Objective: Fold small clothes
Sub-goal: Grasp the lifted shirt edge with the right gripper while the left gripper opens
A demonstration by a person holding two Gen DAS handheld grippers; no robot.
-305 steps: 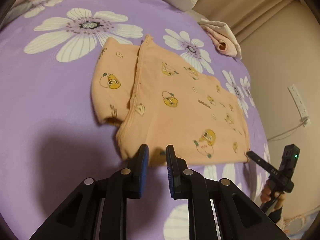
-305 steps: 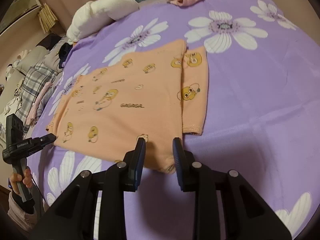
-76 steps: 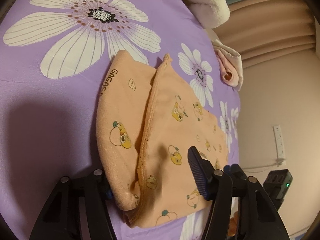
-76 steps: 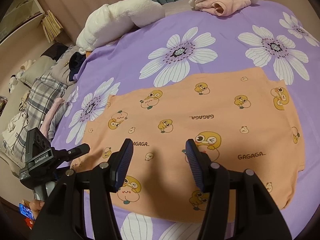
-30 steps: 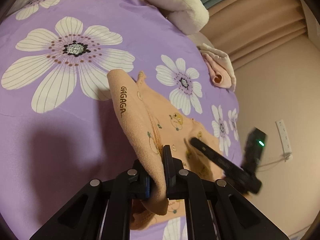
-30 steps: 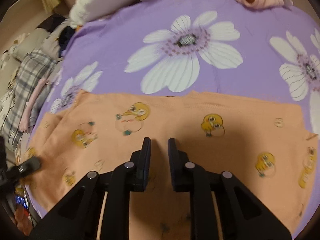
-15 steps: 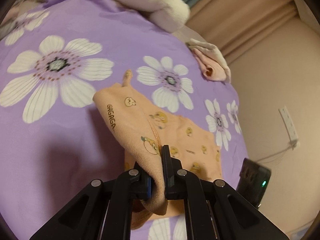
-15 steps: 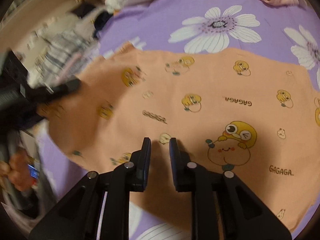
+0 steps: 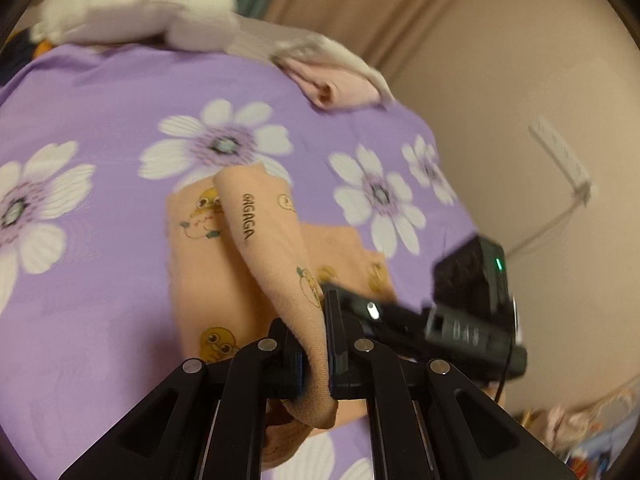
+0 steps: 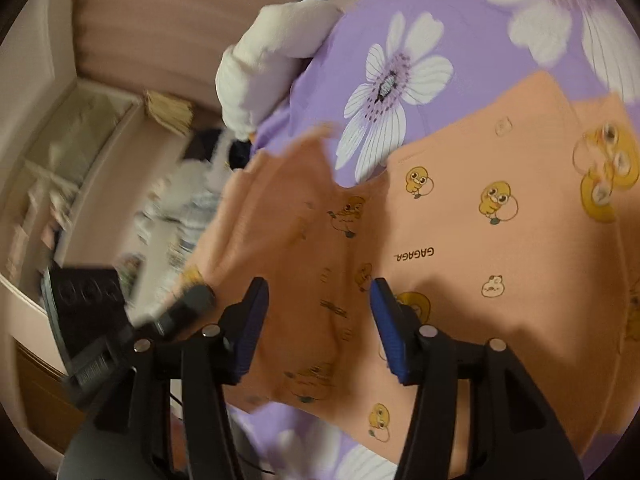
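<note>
Lying across a bed under a purple floral bedspread (image 9: pixel 100 92), the orange printed garment (image 10: pixel 500 240) occupies the middle of the cover, with one portion lifted off it. Bare bedspread lies open on the left of the left wrist view and beyond the garment toward the head of the bed. At that far edge sit a white plush blanket (image 9: pixel 132 12) and a folded pink cloth (image 9: pixel 340 88), both well apart from the garment. In the left wrist view the bed's right edge falls away to a beige wall carrying a white power strip (image 9: pixel 560 156). In the right wrist view the bed's left edge borders a shelf unit (image 10: pixel 80 152) and blurred clutter, too smeared to identify.

Left gripper (image 9: pixel 316 360): jaws closed narrow, clamping a fold of the garment. The cloth rises from the bedspread as a raised ridge into the jaws, and a short tail hangs below them.

Right gripper (image 10: pixel 316 320): jaws about halfway apart and opening. Its fingers hang over the garment near its lifted part; no cloth appears pinched between the pads, though motion blur makes contact uncertain. This gripper's body also shows just beside the left gripper in the left wrist view, with a green light lit.
</note>
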